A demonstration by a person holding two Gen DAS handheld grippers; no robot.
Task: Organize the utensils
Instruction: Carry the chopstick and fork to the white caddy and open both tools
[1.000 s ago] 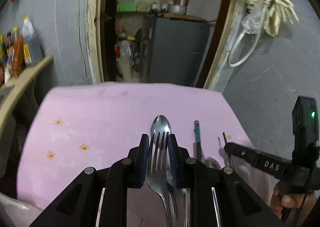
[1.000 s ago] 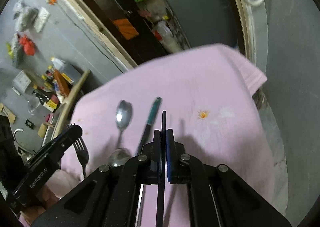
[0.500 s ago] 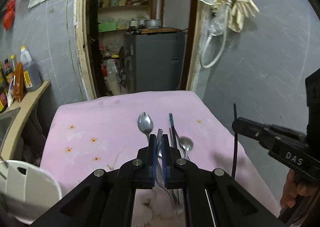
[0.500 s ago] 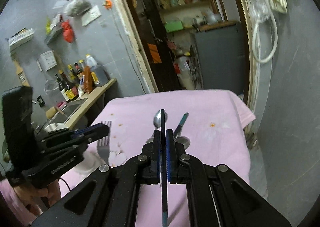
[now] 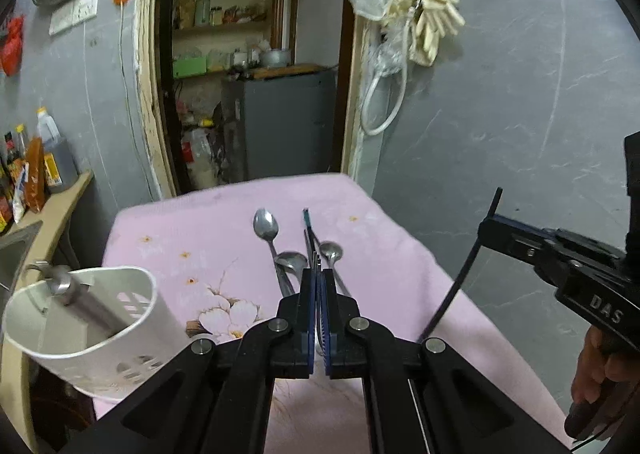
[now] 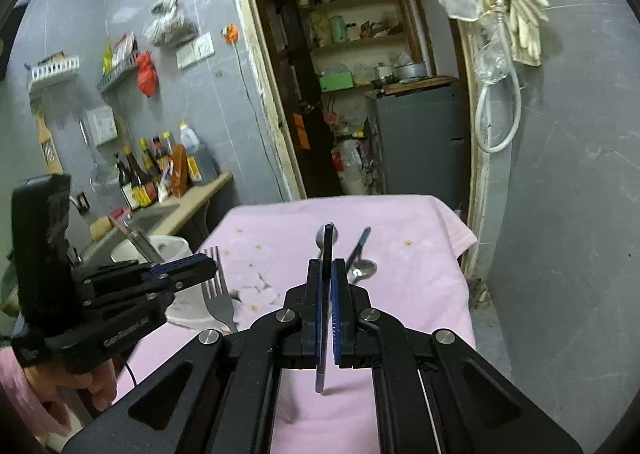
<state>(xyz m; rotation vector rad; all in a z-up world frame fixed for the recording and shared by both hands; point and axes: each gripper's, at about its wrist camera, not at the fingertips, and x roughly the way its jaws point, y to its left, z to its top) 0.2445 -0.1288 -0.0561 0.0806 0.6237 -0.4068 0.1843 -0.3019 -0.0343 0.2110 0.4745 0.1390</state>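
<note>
My left gripper [image 5: 318, 274] is shut on a steel fork, seen edge-on between its pads; the fork [image 6: 216, 290] shows clearly in the right wrist view, lifted above the pink cloth. My right gripper [image 6: 327, 268] is shut on a thin black chopstick [image 6: 325, 294]; the chopstick also shows in the left wrist view [image 5: 460, 278], held in the air at the right. A white perforated utensil holder [image 5: 84, 326] stands at the table's left edge with a metal utensil in it. Three spoons [image 5: 265, 226] and a teal-tipped stick [image 5: 306, 220] lie on the cloth.
The table is covered by a pink flowered cloth [image 5: 192, 238]. A counter with sauce bottles [image 6: 152, 178] and a sink is on the left. A grey wall is close on the right, an open doorway behind the table.
Both grippers have risen and pulled back from the cloth with the fork and chopstick. The fork has turned edge-on. The white holder has come into the left view.
</note>
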